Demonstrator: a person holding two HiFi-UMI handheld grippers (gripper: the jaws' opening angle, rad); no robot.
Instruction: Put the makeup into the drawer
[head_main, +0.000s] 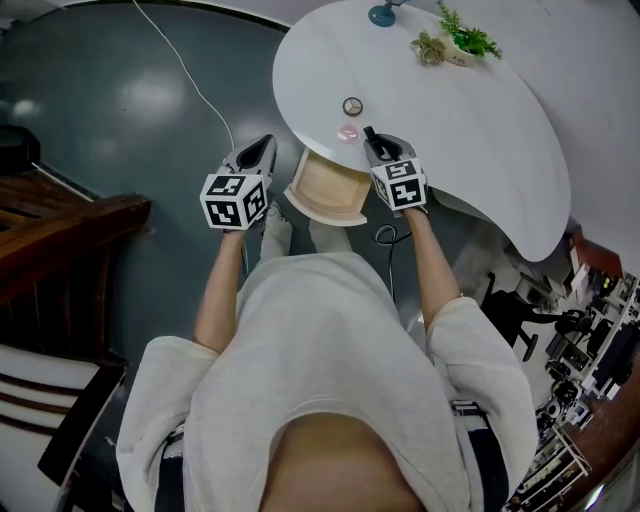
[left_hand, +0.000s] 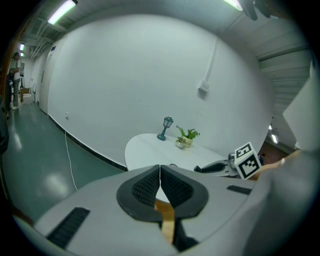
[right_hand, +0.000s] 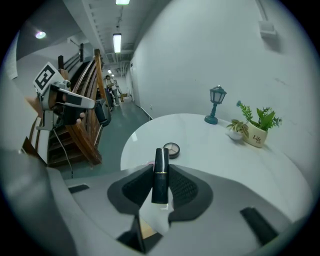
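We hold the lipstick (right_hand: 160, 176) clamped in our right gripper (head_main: 371, 142) fingers, meant for the open drawer (head_main: 330, 190) under the tabletop (head_main: 450, 110). Our left gripper (left_hand: 160, 173) fingers are together and empty, held aside.

White curved table (head_main: 470, 130). Near edge: round compact (head_main: 352, 105), small pink item (head_main: 348, 133) close by. Far end: teal lamp (head_main: 383, 13), potted green plant (head_main: 465, 42), dry plant (head_main: 430, 47) beside pot. Open wooden drawer (head_main: 328, 188) under near edge.
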